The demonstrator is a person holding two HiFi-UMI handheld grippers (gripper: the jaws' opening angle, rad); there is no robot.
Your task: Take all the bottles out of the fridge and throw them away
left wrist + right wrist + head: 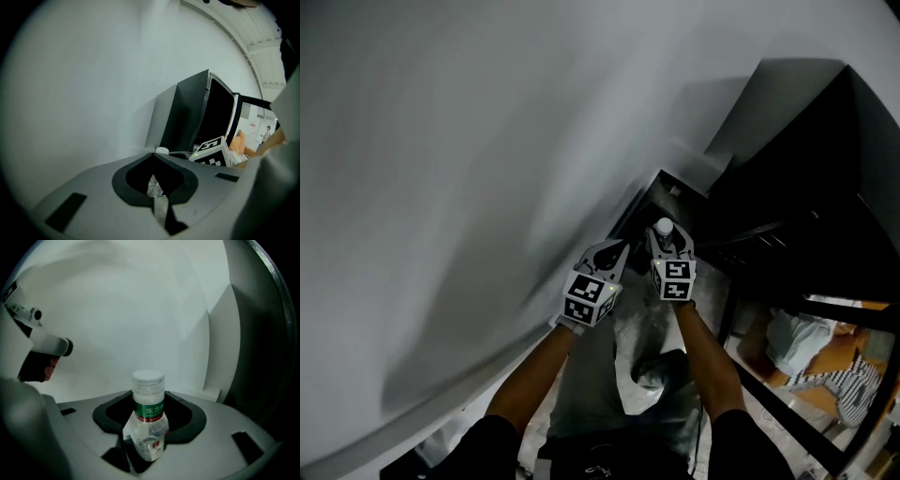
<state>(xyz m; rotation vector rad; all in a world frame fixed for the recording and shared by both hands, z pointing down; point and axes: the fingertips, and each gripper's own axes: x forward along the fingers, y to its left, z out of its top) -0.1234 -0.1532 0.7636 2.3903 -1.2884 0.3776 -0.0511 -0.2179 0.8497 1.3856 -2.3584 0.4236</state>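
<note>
A small clear bottle (147, 427) with a white cap and a green label band stands upright between the jaws of my right gripper (149, 395), which is shut on its body. From the head view, the bottle's cap (664, 226) pokes up from the right gripper (667, 240), close to the fridge's corner. Just left of it my left gripper (616, 251) has its jaws together. In its own view the left gripper (153, 154) has its tips meeting, and a thin clear scrap (154, 189) that I cannot identify shows in the slit. The bottle's cap (161, 150) peeks over them.
The black fridge (811, 178) fills the right side and a white wall (469, 187) the left. A pale crumpled bag (652, 373) lies in the dark gap below my arms. Orange and striped things (825, 370) show at lower right.
</note>
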